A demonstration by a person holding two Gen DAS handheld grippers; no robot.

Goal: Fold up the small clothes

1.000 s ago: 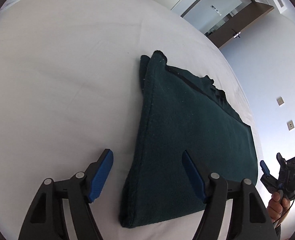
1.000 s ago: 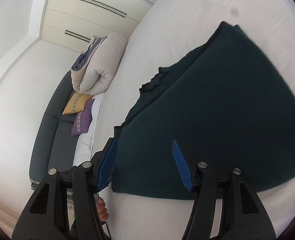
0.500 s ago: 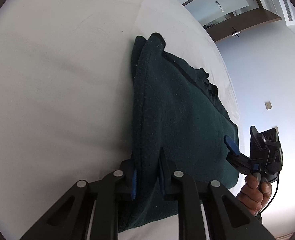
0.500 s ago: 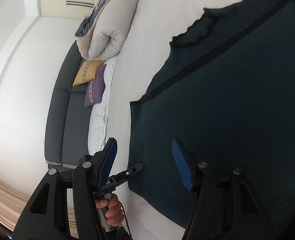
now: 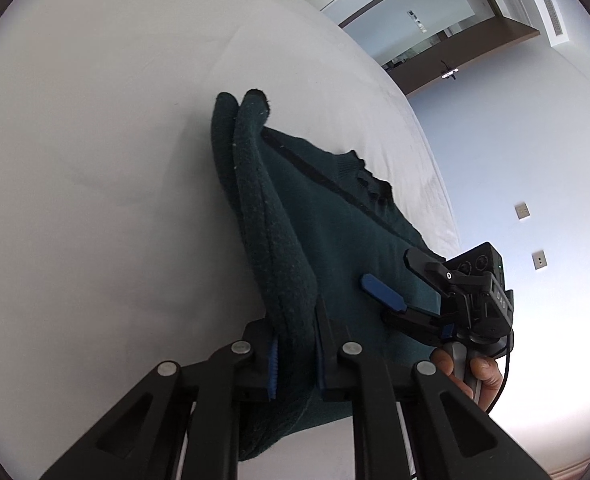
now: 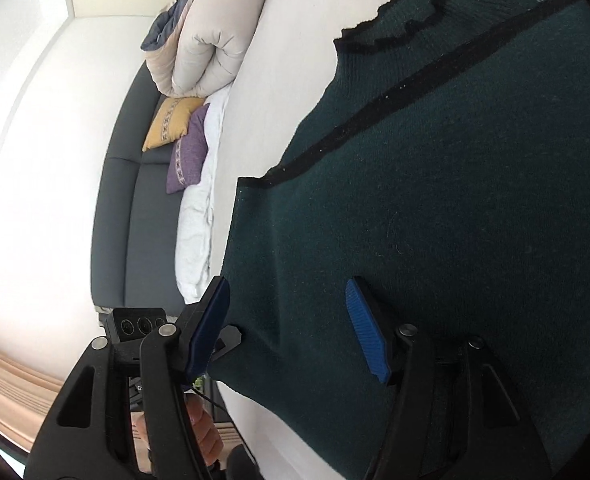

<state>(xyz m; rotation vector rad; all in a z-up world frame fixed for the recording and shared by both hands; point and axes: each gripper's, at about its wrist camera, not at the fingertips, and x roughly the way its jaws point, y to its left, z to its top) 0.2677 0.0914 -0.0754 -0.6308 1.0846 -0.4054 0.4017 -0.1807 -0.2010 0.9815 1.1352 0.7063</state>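
A dark green knitted garment [image 5: 335, 232] with black trim lies on the white bed [image 5: 95, 160]. My left gripper [image 5: 295, 356] is shut on the garment's folded left edge near its front corner and lifts it a little. My right gripper [image 6: 291, 328] is open, its blue pads either side of the garment's [image 6: 435, 200] near edge. It also shows in the left wrist view [image 5: 423, 296], low over the garment's right side.
A rolled duvet [image 6: 207, 36] lies at the bed's far end. A grey sofa [image 6: 135, 200] with a yellow cushion [image 6: 171, 120] and a purple cushion [image 6: 187, 152] stands beside the bed. A doorway [image 5: 435, 36] and wall sockets [image 5: 523, 212] lie beyond the bed.
My left gripper closed on the garment's folded edge and raised it. My right gripper, still open, moved forward over the garment's edge.
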